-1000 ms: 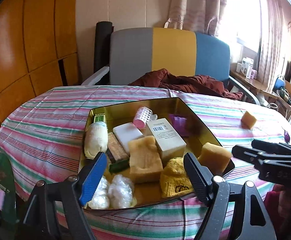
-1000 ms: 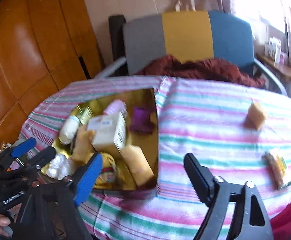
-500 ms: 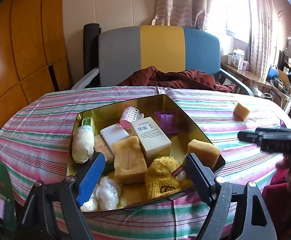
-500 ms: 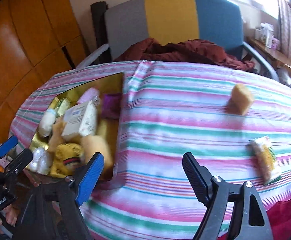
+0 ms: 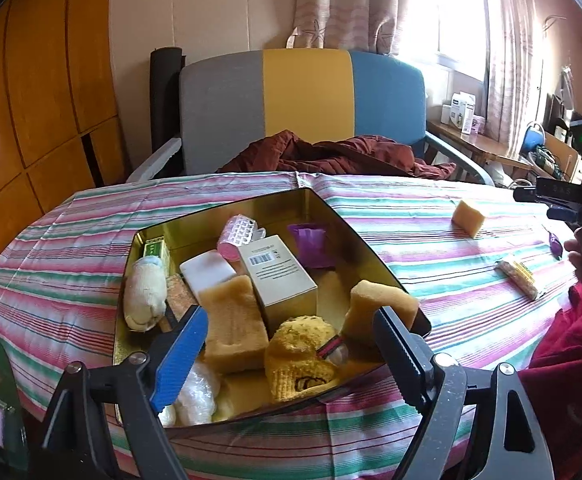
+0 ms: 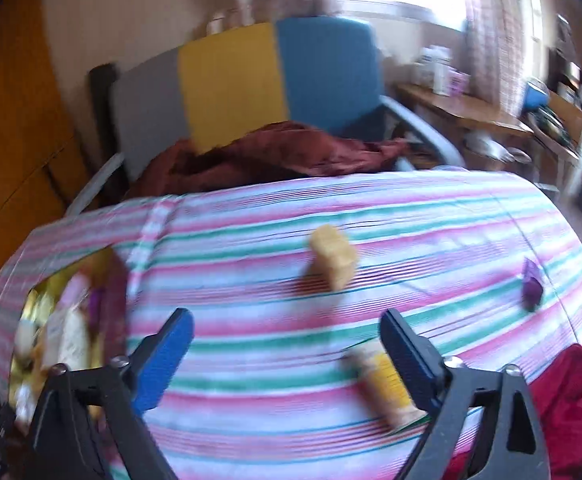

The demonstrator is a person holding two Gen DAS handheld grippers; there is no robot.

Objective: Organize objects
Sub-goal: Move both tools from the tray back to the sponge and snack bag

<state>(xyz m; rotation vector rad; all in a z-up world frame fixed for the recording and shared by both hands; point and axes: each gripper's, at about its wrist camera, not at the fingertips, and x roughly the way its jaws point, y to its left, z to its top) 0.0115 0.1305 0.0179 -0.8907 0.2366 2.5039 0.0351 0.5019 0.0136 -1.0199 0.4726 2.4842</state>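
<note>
A gold tin box (image 5: 355, 232) on the striped tablecloth holds several items: sponges, a white carton (image 5: 277, 276), a pink roller, a yellow knit hat (image 5: 299, 360). My left gripper (image 5: 291, 320) is open and empty just in front of the box. My right gripper (image 6: 287, 320) is open and empty above the cloth; in its blurred view a yellow sponge (image 6: 333, 256), a wrapped yellow packet (image 6: 383, 380) by its right finger and a purple piece (image 6: 531, 286) lie loose. The box edge (image 6: 111, 264) shows at left. The sponge (image 5: 469, 218) and packet (image 5: 521, 282) also show in the left view.
A grey, yellow and blue chair (image 5: 303, 104) with a maroon cloth (image 5: 331, 156) stands behind the table. A wooden wall (image 5: 31, 100) is at left. A side table (image 5: 483, 144) with clutter is at right. The right gripper (image 5: 559, 200) shows at the left view's right edge.
My right gripper has swung right, away from the box, so the loose sponge and packet now lie ahead of it. My left gripper has drawn back slightly from the box.
</note>
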